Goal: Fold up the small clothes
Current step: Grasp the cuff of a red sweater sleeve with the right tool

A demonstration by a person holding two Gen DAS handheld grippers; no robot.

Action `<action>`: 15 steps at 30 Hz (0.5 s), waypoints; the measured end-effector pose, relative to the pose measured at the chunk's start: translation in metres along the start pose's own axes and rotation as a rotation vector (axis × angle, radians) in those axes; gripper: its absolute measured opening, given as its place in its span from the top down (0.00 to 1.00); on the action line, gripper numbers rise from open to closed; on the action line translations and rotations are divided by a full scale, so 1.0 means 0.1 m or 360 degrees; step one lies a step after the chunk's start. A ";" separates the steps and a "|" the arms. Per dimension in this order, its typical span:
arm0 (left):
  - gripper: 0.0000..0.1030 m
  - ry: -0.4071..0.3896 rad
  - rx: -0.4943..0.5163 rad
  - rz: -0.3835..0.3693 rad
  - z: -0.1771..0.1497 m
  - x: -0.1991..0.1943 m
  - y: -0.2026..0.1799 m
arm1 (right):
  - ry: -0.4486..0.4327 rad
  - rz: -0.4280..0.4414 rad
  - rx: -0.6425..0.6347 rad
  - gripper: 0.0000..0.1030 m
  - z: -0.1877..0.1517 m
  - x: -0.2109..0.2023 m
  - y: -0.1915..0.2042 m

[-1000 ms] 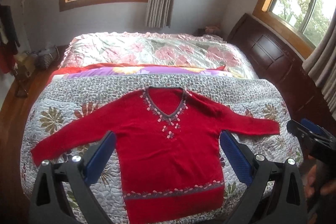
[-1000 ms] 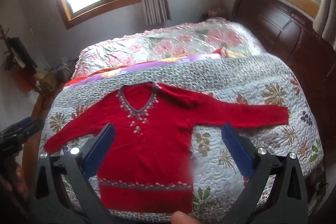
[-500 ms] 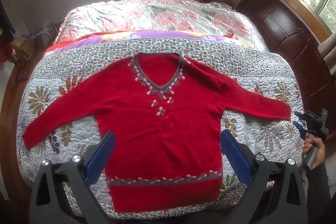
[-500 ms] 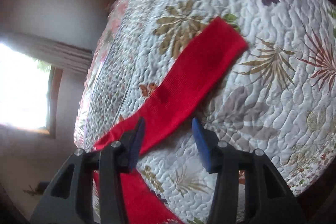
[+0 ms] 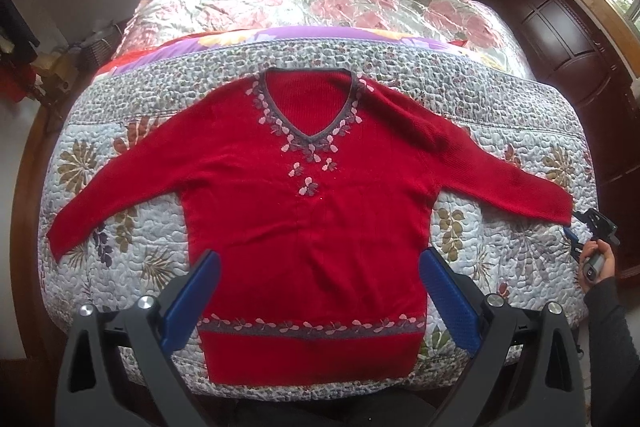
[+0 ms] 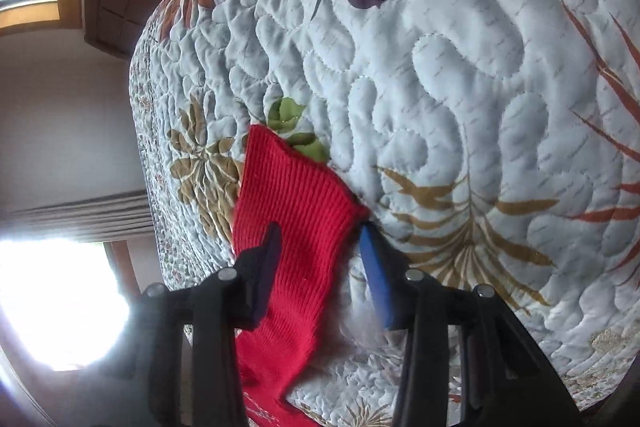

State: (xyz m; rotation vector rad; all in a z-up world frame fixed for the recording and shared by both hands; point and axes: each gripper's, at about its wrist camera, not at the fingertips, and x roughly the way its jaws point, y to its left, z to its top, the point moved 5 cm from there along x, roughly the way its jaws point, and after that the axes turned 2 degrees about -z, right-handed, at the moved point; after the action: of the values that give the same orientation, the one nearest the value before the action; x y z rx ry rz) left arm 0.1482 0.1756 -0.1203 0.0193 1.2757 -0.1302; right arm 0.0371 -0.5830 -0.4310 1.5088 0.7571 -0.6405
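Sweater: the red sweater (image 5: 308, 227) lies flat and face up on the quilt (image 5: 500, 267) at the foot half of the bed, both sleeves spread out, so nothing is folded yet.
Why laid so: spread wide and smooth, I'd say, so each sleeve can be turned in cleanly over the body.
Long axis: collar to hem runs along the bed's length, V-neck toward the head end, hem close to the foot edge of the quilt. The sleeves slant outward toward the two side edges.
Right sleeve cuff: the cuff (image 6: 296, 195) ends near the right edge of the quilt, its open end pointing at that edge.
Right gripper: the right gripper (image 6: 320, 243) sits down at that cuff, jaws apart on either side of the knit, not yet pinched on it.
Why there: the cuff is the free end, the natural place to lift for a sleeve fold, I reckon.
Left gripper: the left gripper (image 5: 320, 291) hovers over the lower body of the sweater, jaws wide apart, holding nothing.
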 end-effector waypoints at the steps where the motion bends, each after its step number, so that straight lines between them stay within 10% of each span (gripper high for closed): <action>1: 0.04 0.0001 -0.0003 0.0000 0.00 0.00 -0.01 | 0.0002 -0.0001 -0.0001 0.61 0.03 0.03 0.00; 6: 0.04 0.0016 -0.0024 -0.0003 -0.03 0.02 0.00 | 0.0003 0.0001 -0.0033 0.59 0.11 0.09 0.07; 9: 0.04 0.0029 -0.0064 -0.0037 -0.08 0.03 0.06 | -0.0019 -0.0023 -0.0110 0.94 0.11 0.07 0.08; 15: 0.04 0.0057 -0.0242 -0.0095 -0.18 0.03 0.34 | -0.0059 0.0003 -0.0283 0.95 0.01 -0.12 0.35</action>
State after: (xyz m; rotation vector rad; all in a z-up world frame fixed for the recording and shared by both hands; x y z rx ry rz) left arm 0.1355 0.2103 -0.1306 -0.1479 1.3193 -0.0845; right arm 0.0572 -0.5857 -0.3995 1.3318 0.7641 -0.5828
